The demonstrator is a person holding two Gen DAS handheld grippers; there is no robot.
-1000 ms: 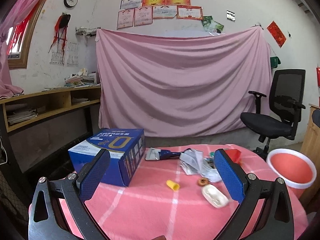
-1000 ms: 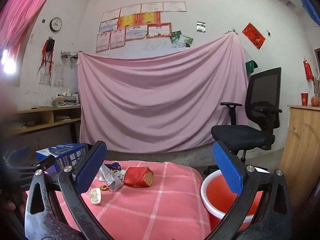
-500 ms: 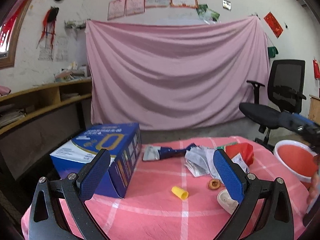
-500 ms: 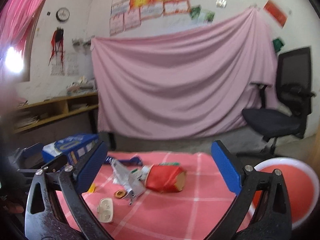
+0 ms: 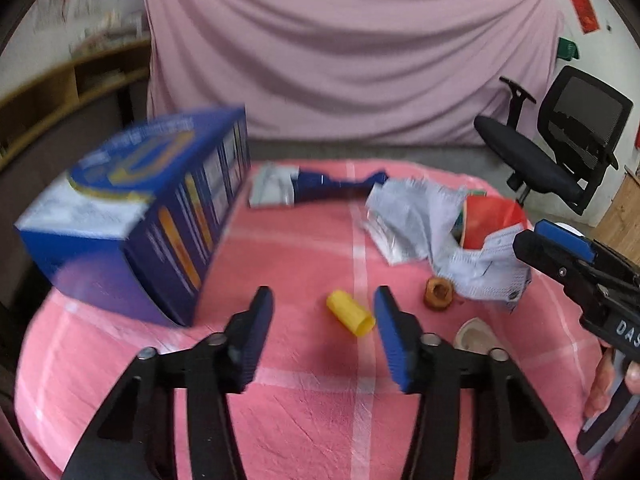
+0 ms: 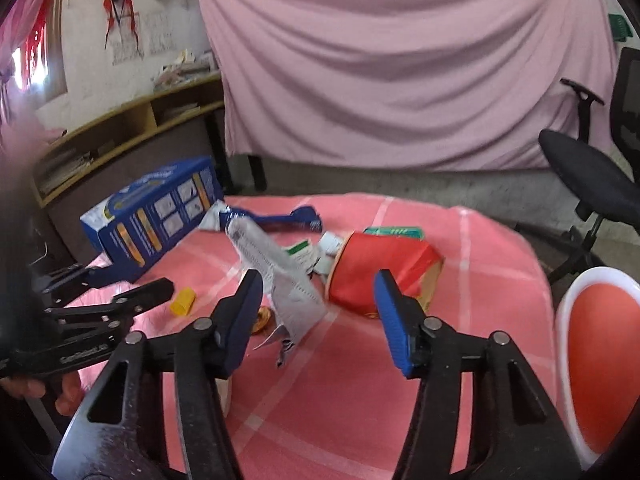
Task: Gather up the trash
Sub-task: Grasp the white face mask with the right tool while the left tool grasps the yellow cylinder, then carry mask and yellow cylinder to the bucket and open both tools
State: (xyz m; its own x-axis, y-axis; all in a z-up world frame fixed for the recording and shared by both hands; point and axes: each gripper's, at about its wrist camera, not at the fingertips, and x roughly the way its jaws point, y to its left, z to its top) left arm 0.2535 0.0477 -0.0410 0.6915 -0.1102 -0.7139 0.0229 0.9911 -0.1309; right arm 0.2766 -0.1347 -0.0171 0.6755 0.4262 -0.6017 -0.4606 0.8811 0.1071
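Observation:
Trash lies on a round table with a pink checked cloth (image 5: 320,420). A small yellow cap (image 5: 351,314) lies between the fingertips of my left gripper (image 5: 323,304), closer to the right pad and untouched; the jaws are closing. My right gripper (image 6: 318,280) hangs just short of a crumpled grey wrapper (image 6: 276,272) and a squashed red carton (image 6: 384,276). Its jaws are closing too, and no pad presses on anything. Each gripper shows in the other's view: the right gripper (image 5: 560,256) at the right edge, the left gripper (image 6: 120,304) at the left.
A large blue box (image 5: 132,216) stands at the table's left. A blue and silver wrapper (image 5: 320,186), a brown ring (image 5: 439,293) and a white oval piece (image 5: 476,336) lie around. A red bucket (image 6: 600,360) and a black office chair (image 5: 560,148) stand to the right.
Both grippers have dropped toward the table and tilted downward. Their jaws have narrowed from wide open. The yellow cap now lies between the left fingertips.

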